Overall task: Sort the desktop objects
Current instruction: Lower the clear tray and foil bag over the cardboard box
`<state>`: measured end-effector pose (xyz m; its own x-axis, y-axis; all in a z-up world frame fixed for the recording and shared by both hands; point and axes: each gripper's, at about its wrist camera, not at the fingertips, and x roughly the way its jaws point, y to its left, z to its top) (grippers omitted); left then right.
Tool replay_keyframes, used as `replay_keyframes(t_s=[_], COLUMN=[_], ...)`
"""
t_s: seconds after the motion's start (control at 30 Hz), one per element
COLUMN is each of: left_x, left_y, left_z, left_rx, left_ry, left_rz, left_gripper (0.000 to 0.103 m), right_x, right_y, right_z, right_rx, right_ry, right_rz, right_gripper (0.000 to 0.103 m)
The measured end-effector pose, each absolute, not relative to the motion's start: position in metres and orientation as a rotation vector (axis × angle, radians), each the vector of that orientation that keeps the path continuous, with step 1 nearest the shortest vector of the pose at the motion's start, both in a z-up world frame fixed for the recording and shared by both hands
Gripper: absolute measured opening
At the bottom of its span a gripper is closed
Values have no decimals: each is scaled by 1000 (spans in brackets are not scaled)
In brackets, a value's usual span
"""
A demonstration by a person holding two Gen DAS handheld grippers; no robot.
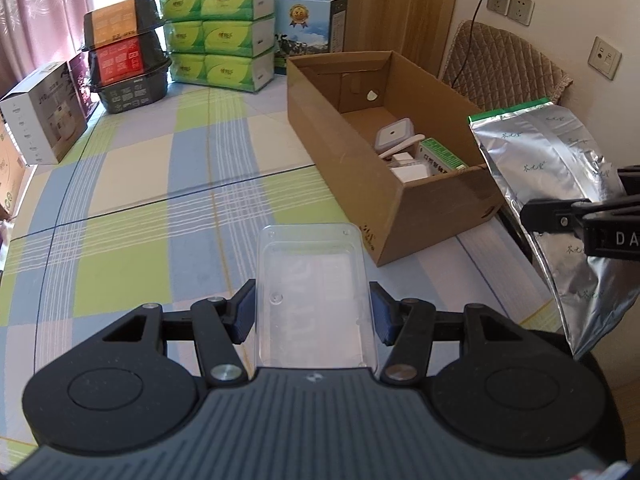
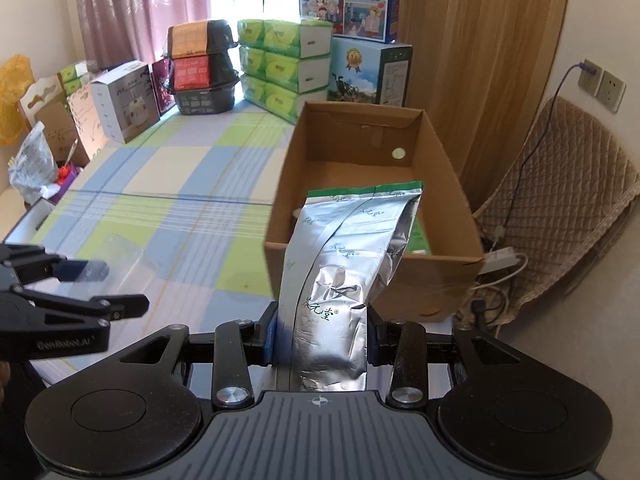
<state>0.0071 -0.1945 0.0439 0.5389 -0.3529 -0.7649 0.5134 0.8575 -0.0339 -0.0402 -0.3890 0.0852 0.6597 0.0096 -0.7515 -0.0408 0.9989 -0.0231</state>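
Observation:
My left gripper is shut on a clear plastic tray, held above the checked tablecloth, left of the cardboard box. In the right wrist view the tray shows faintly at the left gripper's fingers. My right gripper is shut on a silver foil pouch with a green top edge, held upright just before the box's near wall. The left wrist view shows the pouch at the box's right corner. Inside the box lie a small lidded container, a green carton and white items.
Stacked green tissue packs, black baskets and printed boxes line the table's far and left sides. A quilted chair with cables and a power strip stands right of the box, below wall sockets.

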Motion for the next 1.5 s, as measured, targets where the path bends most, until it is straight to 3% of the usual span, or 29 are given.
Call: replay_keyframes(t_s=[1.5], left_x=[46], left_y=[-319], left_z=[64], left_rx=[142], left_ry=[874], left_rz=[-604], left_gripper=[52], right_x=[3], right_y=[-472], right_z=[95], right_rx=[-105], right_ry=[858], right_rz=[46], right_gripper=[38])
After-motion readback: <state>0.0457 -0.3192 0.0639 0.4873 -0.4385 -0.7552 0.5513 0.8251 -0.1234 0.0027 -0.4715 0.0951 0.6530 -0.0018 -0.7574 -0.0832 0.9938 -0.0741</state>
